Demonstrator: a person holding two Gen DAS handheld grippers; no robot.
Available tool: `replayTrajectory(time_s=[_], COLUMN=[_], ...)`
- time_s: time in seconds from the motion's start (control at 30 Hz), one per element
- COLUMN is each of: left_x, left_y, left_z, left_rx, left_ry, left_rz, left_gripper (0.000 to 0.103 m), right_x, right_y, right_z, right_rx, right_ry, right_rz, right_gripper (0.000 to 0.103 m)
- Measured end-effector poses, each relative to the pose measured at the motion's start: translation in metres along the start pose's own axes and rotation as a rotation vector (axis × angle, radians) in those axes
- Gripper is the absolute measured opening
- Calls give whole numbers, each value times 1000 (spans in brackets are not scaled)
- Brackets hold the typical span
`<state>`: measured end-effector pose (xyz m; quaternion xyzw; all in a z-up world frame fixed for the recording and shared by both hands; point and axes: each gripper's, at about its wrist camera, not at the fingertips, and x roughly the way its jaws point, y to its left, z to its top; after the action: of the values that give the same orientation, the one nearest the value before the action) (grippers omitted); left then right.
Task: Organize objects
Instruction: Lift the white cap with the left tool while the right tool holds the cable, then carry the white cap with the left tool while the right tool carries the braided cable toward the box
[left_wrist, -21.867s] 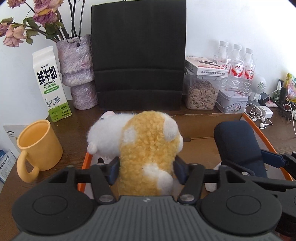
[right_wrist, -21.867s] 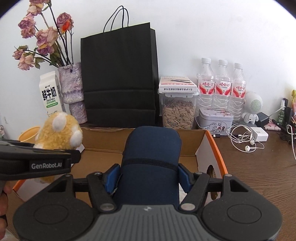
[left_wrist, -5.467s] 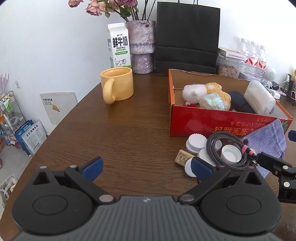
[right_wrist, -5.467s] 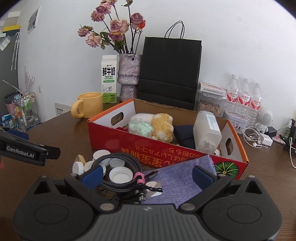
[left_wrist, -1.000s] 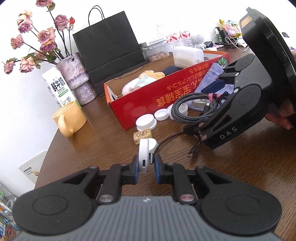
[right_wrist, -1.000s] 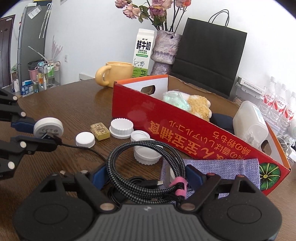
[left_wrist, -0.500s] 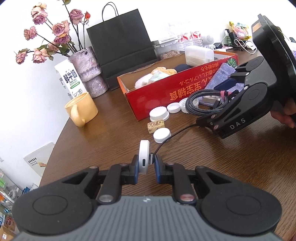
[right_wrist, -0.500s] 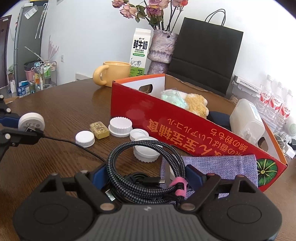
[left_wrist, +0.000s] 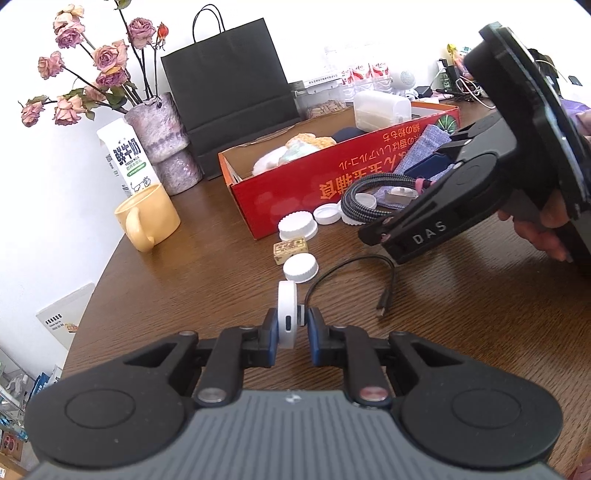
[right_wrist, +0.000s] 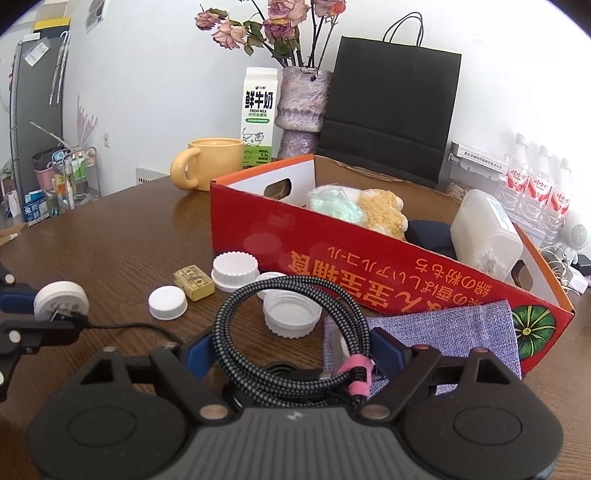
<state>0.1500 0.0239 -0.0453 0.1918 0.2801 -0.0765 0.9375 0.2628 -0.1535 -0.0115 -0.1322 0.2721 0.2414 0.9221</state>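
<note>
My left gripper (left_wrist: 290, 332) is shut on a white round charger disc (left_wrist: 287, 314), held on edge just above the table; it shows at the left edge of the right wrist view too, as the disc (right_wrist: 61, 301). A thin black cable (left_wrist: 347, 264) runs from the disc and ends in a free plug on the wood. My right gripper (right_wrist: 291, 349) holds a coiled braided cable (right_wrist: 280, 295) with a pink band, the jaws wide with both pads against the coil. The red cardboard box (right_wrist: 332, 254) holds plush toys, a dark case and a white container.
White bottle caps (right_wrist: 167, 302), a small yellow block (right_wrist: 194, 283) and a purple cloth pouch (right_wrist: 443, 332) lie in front of the box. A yellow mug (left_wrist: 147, 218), a milk carton (left_wrist: 125, 158), a vase and a black paper bag (left_wrist: 229, 92) stand behind. The table edge curves off at the left.
The left gripper has drawn the disc back from the right gripper, and the thin cable's plug end now lies free on the table. The right gripper has kept the coil in place.
</note>
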Motion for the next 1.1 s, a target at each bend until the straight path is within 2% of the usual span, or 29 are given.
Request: replayTrajectory(time_s=[0.3,0.57,0.8,1.0,1.1], left_x=[5,10,12,13,13], left_y=[-3,-12,-12,-10,-11], left_z=[6,11,11,9,10], left_rx=[4,23,27,18,20], left_ry=[-6,-14,-16,-9,-11], left_rz=[-5,-33,-39,-38,-44], left_gripper=[17,17,17,17,17], right_x=[-5,8,11,9,9], right_y=[3,6,17,9,11], right_z=[6,9,5,7,8], right_rx=[33,16,-53,16,11], right_ry=[-35,7,22,-1,-13], right_rz=[101,75,31,52,45], right_gripper=[86,86,86,86,86])
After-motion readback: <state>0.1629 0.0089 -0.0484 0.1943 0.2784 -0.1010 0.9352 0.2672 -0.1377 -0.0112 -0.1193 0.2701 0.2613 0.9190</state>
